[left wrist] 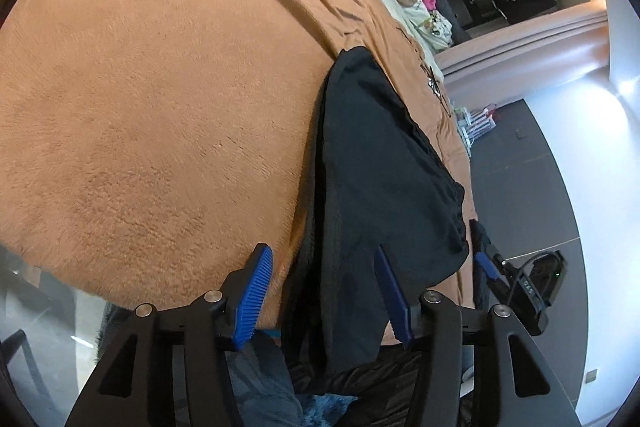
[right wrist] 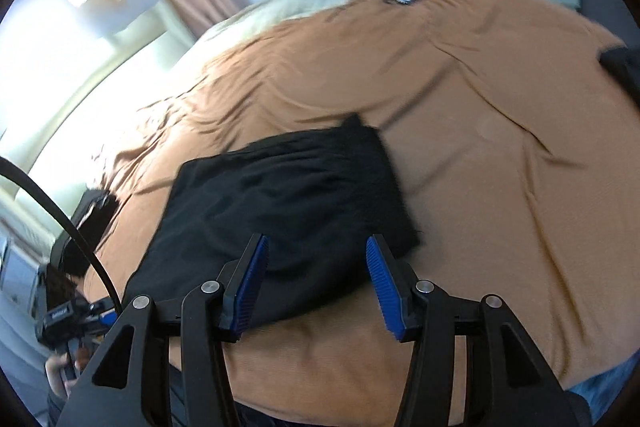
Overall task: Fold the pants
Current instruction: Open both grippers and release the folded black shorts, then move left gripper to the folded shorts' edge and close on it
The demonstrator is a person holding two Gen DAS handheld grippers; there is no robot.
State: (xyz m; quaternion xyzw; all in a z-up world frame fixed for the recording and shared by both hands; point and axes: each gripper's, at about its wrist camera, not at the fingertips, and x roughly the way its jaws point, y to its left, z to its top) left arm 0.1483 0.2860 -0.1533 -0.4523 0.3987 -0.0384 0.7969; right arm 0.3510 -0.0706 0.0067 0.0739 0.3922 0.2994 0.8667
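Left tool (left wrist: 326, 291) tilts down, jaws apart, over black pants (left wrist: 384, 163).

Black hand-held gripper (right wrist: 318, 287) frames, ribbed blue pads (right wrist: 250, 287), silver pivot screws (right wrist: 212, 287), black cable (right wrist: 60, 215).

I am looking at two round fisheye pictures whose edges are bending straight lines and fading into a black rim. In the right wrist view daylight is pouring in from a window (right wrist: 60, 67) at the left, blowing that side out to white glare, and the whole picture is smearing with motion blur. The left wrist view is staying sharper and evenly lit; a bright reflection is glaring off the floor (left wrist: 624, 91) at the right edge, while the black pants (left wrist: 380, 167) are showing little detail.
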